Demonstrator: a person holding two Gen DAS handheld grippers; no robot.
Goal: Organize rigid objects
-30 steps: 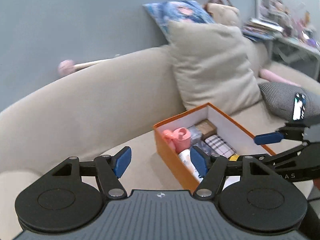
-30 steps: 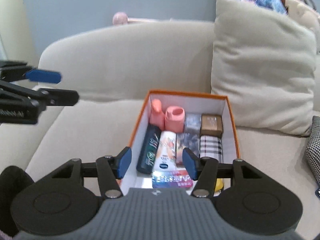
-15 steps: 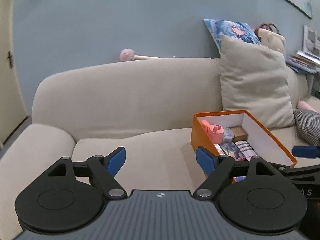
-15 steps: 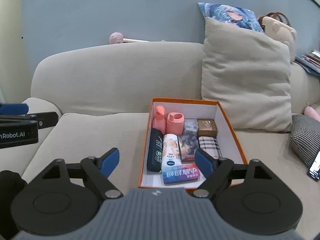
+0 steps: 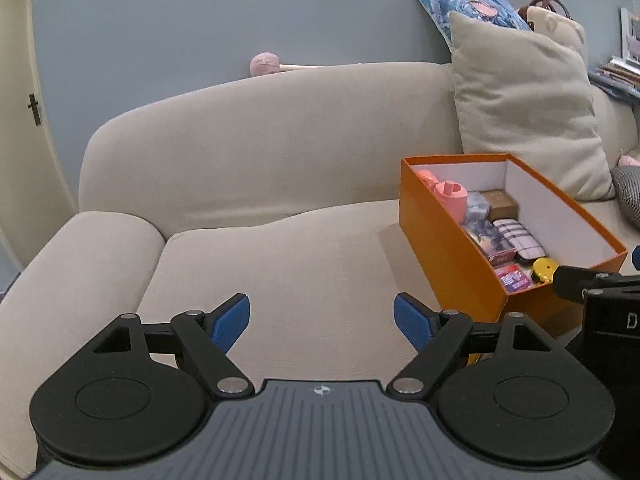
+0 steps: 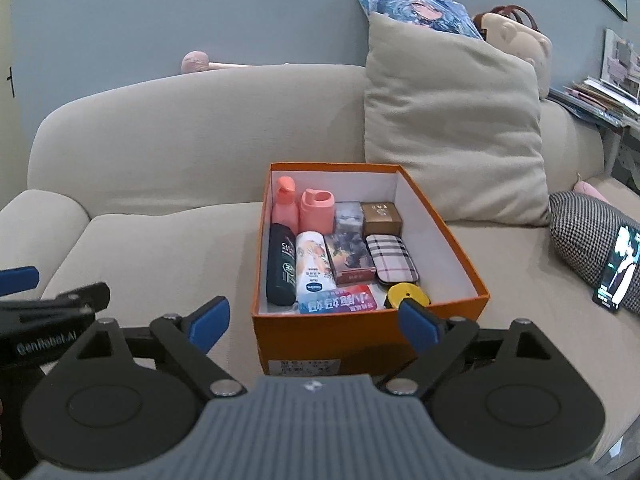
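Observation:
An orange box (image 6: 444, 220) stands on the beige sofa seat (image 6: 160, 248). It holds a pink bottle (image 6: 285, 204), a pink cup (image 6: 317, 208), a dark bottle (image 6: 281, 268), a white tube (image 6: 314, 264), a plaid case (image 6: 392, 258), a brown box (image 6: 382, 218), a yellow round thing (image 6: 406, 294) and a flat packet (image 6: 340, 304). My right gripper (image 6: 312, 312) hovers before the box's near end, its jaws opening with nothing between them. My left gripper (image 5: 320, 312) is open and empty over the bare seat, left of the box (image 5: 448, 264).
A large beige cushion (image 6: 452, 128) leans on the backrest behind the box. A houndstooth cushion (image 6: 588, 232) and a lit phone (image 6: 618, 268) lie to the right. A pink mallet (image 6: 196, 62) rests on the sofa back. The sofa arm (image 5: 80, 264) rises at far left.
Both grippers drew back from the box and sank, so the box looks smaller and farther. Both pairs of jaws spread wider. The left view swung left onto the seat.

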